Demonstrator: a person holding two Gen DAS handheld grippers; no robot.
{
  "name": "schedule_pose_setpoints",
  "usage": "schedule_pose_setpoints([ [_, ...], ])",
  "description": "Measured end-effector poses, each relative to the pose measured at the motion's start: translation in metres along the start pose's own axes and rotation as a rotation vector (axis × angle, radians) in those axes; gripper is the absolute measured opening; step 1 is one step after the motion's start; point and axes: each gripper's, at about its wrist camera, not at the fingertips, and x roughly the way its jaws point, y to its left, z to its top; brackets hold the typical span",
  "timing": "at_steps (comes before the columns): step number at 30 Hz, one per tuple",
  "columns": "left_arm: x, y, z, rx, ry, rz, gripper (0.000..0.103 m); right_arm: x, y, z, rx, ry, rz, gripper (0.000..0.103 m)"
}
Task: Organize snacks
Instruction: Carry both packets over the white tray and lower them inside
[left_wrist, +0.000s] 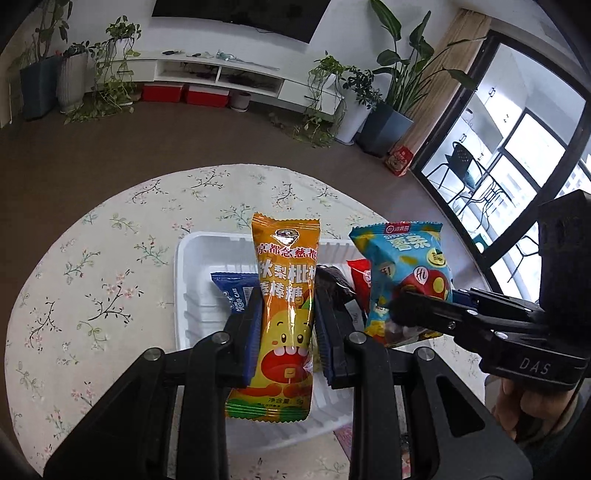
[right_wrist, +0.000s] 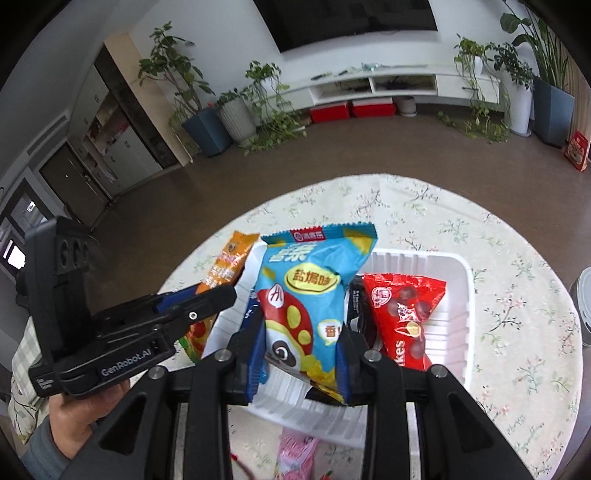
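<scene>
My left gripper (left_wrist: 287, 314) is shut on an orange lollipop packet (left_wrist: 286, 295), held upright above a white plastic tray (left_wrist: 184, 280). My right gripper (right_wrist: 301, 332) is shut on a blue chip bag (right_wrist: 310, 288), also above the tray (right_wrist: 458, 295). The blue bag (left_wrist: 402, 273) and right gripper (left_wrist: 406, 306) show at the right of the left wrist view. The orange packet (right_wrist: 225, 269) and left gripper (right_wrist: 207, 295) show at the left of the right wrist view. In the tray lie a red chocolate bag (right_wrist: 402, 314), a dark packet (left_wrist: 332, 284) and a blue packet (left_wrist: 232, 291).
The tray sits on a round table with a floral cloth (left_wrist: 92, 280). A pink packet (right_wrist: 295, 454) lies on the cloth near the tray's front edge. A grey round object (right_wrist: 583, 306) stands at the table's right edge. Plants and a TV cabinet line the far wall.
</scene>
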Motion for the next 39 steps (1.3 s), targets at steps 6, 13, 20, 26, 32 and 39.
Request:
schedule_pose_setpoints([
  [6, 0.036, 0.018, -0.006, -0.016, 0.027, 0.013, 0.024, 0.032, -0.002, 0.0, -0.004, 0.055, -0.008, 0.034],
  [13, 0.056, 0.038, -0.02, -0.049, 0.043, 0.028, 0.024, 0.06, 0.002, -0.007, -0.021, 0.101, -0.035, 0.034],
  [20, 0.062, 0.038, -0.037, -0.041, 0.059, 0.037, 0.026, 0.07, -0.002, -0.011, -0.014, 0.11, -0.047, 0.034],
  [26, 0.063, 0.039, -0.047, -0.055, 0.066, 0.046, 0.026, 0.077, -0.005, -0.011, -0.012, 0.116, -0.052, 0.037],
  [32, 0.057, 0.042, -0.051, -0.066, 0.057, 0.052, 0.026, 0.077, -0.003, -0.012, -0.03, 0.112, -0.072, 0.044],
  [39, 0.047, 0.038, -0.05, -0.071, 0.027, 0.056, 0.054, 0.07, -0.006, -0.011, -0.018, 0.1, -0.082, 0.049],
])
